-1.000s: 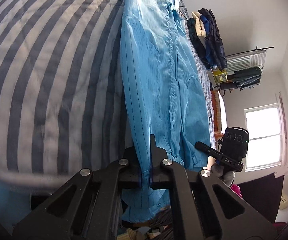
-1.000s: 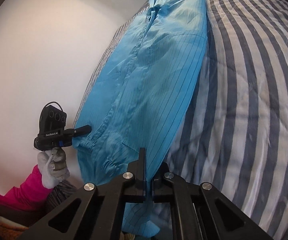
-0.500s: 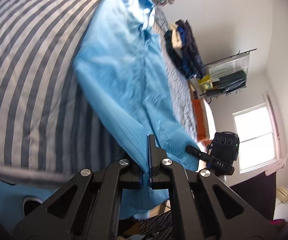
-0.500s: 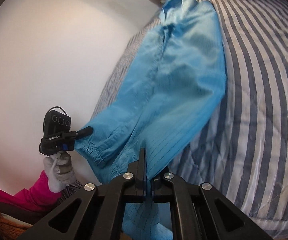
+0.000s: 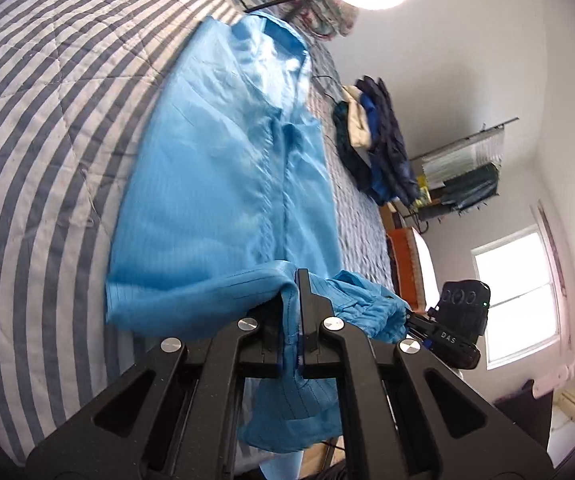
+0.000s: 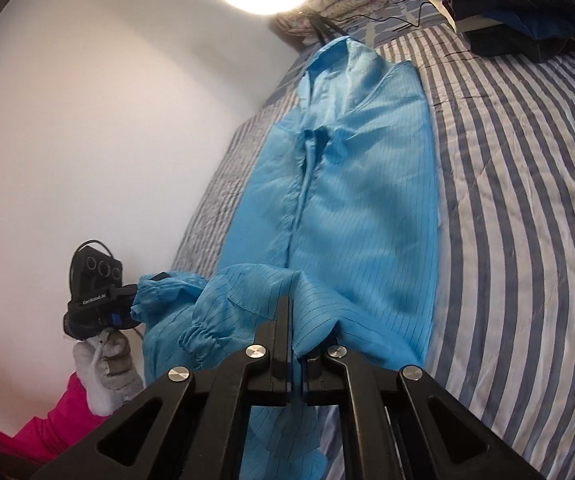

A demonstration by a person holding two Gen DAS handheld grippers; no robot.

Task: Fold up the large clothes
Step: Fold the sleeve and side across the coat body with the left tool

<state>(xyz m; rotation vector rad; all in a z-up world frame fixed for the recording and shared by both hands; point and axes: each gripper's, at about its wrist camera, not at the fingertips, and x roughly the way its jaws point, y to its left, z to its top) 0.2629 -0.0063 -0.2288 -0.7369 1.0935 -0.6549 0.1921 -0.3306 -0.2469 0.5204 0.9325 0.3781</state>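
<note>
Hem of the garment point(image 5: 223, 184) pinched in both grippers, lifted off the bed point(image 5: 47, 120).

Left gripper point(image 5: 300, 322) closed on a thin fold of blue cloth; right gripper point(image 6: 296, 350) likewise clamped on the hem, with a gathered cuff point(image 6: 199, 334) hanging loose just beside. Risks, as judged: thin slippery fabric sliding out of either pinch; uneven carrying skewing the fold line; the dangling cuff getting trapped under the fold and bunching. Farther off, the body and collar point(image 6: 339, 52) lying flat along the striped quilt, near the wall-side edge. Hard to tell: how much cloth sits between the pads, where the lowest part of the garment ends below the frame, and what lies under the lifted section.
</note>
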